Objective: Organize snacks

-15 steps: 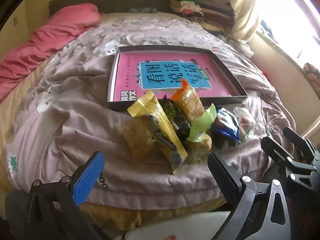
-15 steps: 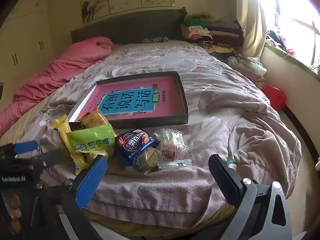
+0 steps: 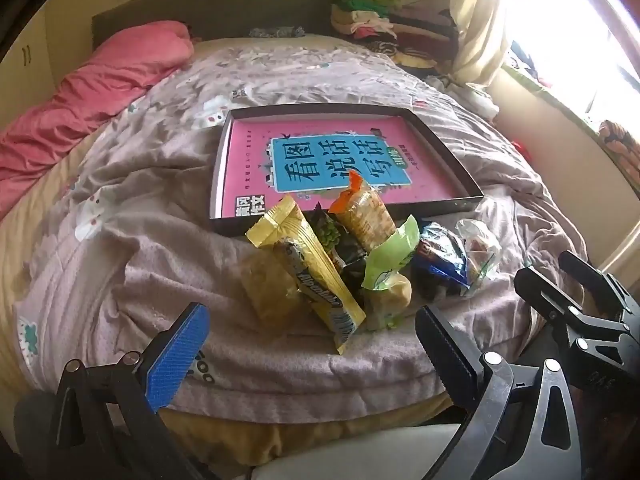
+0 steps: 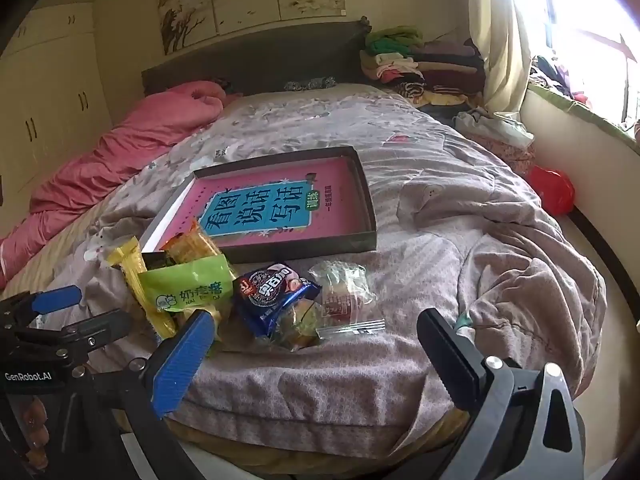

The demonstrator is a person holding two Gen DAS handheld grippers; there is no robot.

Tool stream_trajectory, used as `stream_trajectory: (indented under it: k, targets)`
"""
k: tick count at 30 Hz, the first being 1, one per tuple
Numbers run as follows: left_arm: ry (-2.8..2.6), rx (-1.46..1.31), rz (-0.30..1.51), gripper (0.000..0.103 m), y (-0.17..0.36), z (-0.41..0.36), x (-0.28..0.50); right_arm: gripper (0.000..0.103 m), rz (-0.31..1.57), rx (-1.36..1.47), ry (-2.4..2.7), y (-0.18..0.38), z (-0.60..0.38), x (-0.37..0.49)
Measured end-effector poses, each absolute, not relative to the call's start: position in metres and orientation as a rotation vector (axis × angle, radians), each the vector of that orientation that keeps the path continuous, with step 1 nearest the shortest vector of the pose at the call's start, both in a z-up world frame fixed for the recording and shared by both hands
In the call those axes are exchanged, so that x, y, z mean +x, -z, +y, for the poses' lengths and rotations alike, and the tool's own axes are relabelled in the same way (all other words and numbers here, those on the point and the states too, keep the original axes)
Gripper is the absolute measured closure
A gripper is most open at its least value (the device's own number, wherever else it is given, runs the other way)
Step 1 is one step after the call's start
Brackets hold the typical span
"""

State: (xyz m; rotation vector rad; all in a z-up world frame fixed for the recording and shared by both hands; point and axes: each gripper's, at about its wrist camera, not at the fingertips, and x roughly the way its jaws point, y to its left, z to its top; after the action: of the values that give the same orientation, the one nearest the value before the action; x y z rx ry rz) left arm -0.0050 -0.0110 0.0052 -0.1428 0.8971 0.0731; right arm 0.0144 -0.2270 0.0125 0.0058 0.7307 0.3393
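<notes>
Snack pile (image 3: pixel 352 268) lies on bed, touching tray (image 3: pixel 460 160) near edge; yellow packet (image 3: pixel 316 276) long axis points toward tray. Left gripper (image 3: pixel 312 344) and right gripper (image 4: pixel 316 354) spread apart, clear of pile.

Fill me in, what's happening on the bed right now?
Snack sorting hasn't started. Both hand-held grippers, left and right, hang open at the bed's near edge, holding nothing. The snacks sit in a loose pile in front of the tray: yellow bar, green pack, orange pack, blue cookie pack and clear bag. The tray holds only a pink book.
</notes>
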Motion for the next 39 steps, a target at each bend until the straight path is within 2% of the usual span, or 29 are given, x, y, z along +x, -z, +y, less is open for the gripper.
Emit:
stream_trajectory:
  k: [39]
  targets:
    - [-0.054, -0.132, 0.899, 0.001, -0.0031, -0.0115, -0.0043, 0.001, 0.741, 0.009, -0.354, -0.0065, -0.2277, 0.0176]
